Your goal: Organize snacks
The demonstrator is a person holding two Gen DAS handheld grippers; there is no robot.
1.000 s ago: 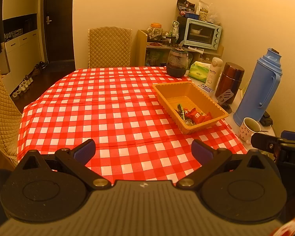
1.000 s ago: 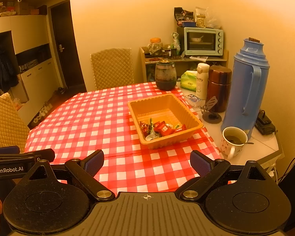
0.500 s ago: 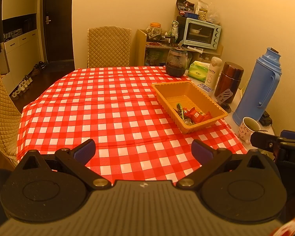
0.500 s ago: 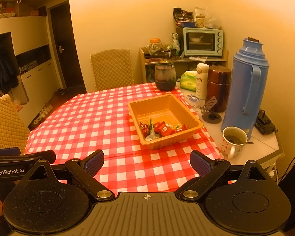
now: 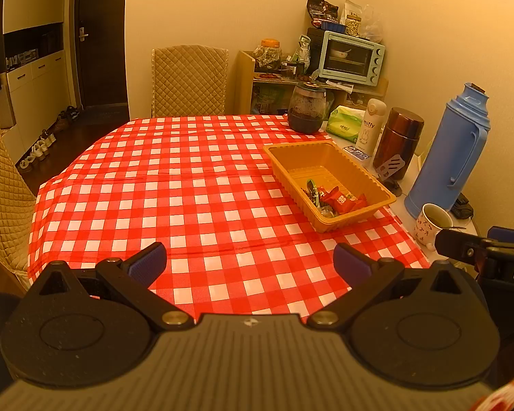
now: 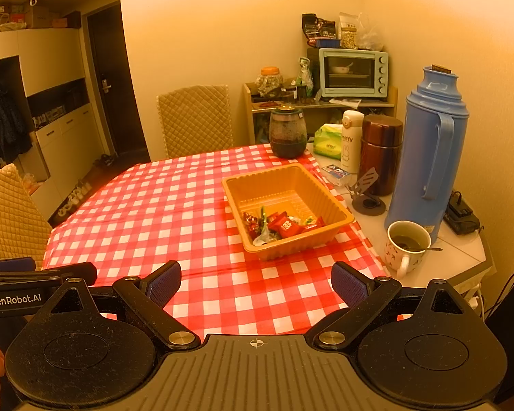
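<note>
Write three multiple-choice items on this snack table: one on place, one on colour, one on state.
1. Where do the wrapped snacks lie?
A. near end of the orange plastic tray
B. on the checked cloth
C. in the mug

2. The tall plastic thermos flask is:
A. green
B. blue
C. white

3. The right tongs are:
A. shut on a snack
B. shut, holding nothing
C. open, holding nothing

Answers: 1 A, wrappers bunch at the tray's near end; 2 B, its body is blue; 3 C, pads stand wide apart over cloth.

light: warm amber, dim | focus: sharp | edges: fisheye-bent, dark corners
</note>
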